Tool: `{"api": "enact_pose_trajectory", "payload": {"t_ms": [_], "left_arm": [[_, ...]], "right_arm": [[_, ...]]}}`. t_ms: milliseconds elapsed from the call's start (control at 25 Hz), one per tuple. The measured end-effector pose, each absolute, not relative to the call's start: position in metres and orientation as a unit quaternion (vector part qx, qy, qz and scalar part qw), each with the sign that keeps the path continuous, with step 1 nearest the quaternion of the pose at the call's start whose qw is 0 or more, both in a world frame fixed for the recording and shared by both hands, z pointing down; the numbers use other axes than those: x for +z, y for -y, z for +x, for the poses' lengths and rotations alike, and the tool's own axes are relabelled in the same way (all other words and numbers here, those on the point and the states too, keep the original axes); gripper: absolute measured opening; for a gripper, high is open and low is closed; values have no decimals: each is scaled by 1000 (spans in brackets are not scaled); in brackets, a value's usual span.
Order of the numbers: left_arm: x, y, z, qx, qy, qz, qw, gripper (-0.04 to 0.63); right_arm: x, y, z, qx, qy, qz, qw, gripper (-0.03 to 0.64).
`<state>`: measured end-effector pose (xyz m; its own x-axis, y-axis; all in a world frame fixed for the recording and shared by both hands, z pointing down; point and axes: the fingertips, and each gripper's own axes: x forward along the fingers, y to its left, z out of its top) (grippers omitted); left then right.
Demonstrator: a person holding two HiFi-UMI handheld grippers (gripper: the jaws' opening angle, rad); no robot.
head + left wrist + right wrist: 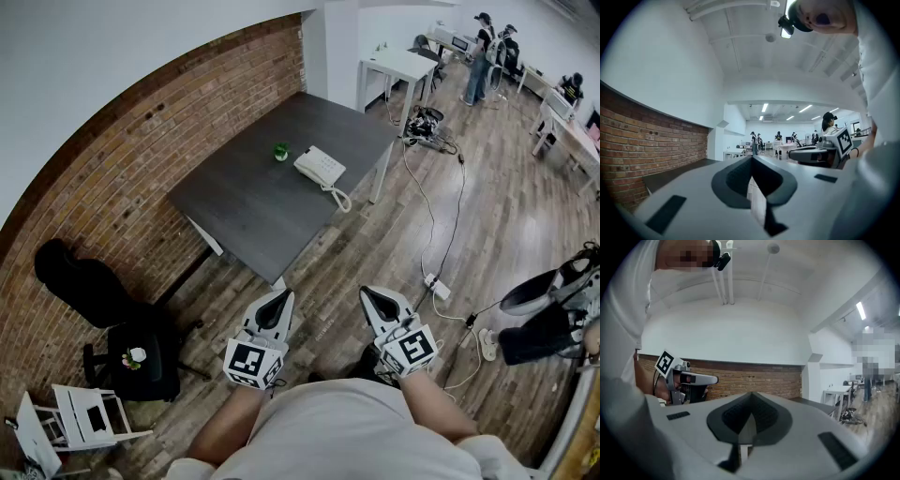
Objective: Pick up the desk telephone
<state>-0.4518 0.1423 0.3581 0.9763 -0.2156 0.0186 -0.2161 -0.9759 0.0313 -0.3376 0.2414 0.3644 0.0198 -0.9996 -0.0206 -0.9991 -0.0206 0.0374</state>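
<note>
- Desk telephone (320, 167), white, is seen lying flat on the dark table (244, 211), near the table's right-hand edge. Its handset is seated in the cradle.
- Coiled cord (338, 198) is seen running from the phone toward that same table edge.
- Small green object (280, 151) is set on the table just left of the phone, apart from it. It is too small to identify, poss. a little plant or toy.
- Left gripper (280, 298) is held level over the wood floor, short of the table's near corner and well apart from the phone. Jaws are closed together, w/ nothing between them, as confirmed in the left gripper view (752, 160).
- Right gripper (368, 294) is held beside the left one, also short of the table and off the phone. Jaws are pressed together and empty, per the right gripper view (751, 398).
- Brick wall (141, 159) is seen along the table's far-left side.
- Black chair (141, 358) is placed on the floor left of the table's near end.
- White tables (398, 67) and standing people (481, 52) are seen well beyond the table's far end.
</note>
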Motion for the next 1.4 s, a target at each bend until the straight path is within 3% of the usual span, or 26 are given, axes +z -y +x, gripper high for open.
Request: {"api": "enact_pose_trajectory", "payload": {"t_ms": [720,760,920,1120,1400], "left_arm": [[370,-129,-389,22,121,992,21,11],[372,-128,-382,24,122,992,23,11],[378,-126,-344,29,117,992,33,137],[382,-131,-280,35,109,993,40,272],[394,-154,-193,47,101,993,44,311]], "right_arm": [[374,-228,-273,-11,693,721,4,6],[376,-227,-266,-9,693,721,6,36],[380,-223,-234,-5,699,715,8,124],[380,-225,-179,-2,708,706,8,186],[386,-249,-97,1,712,703,7,207]]}}
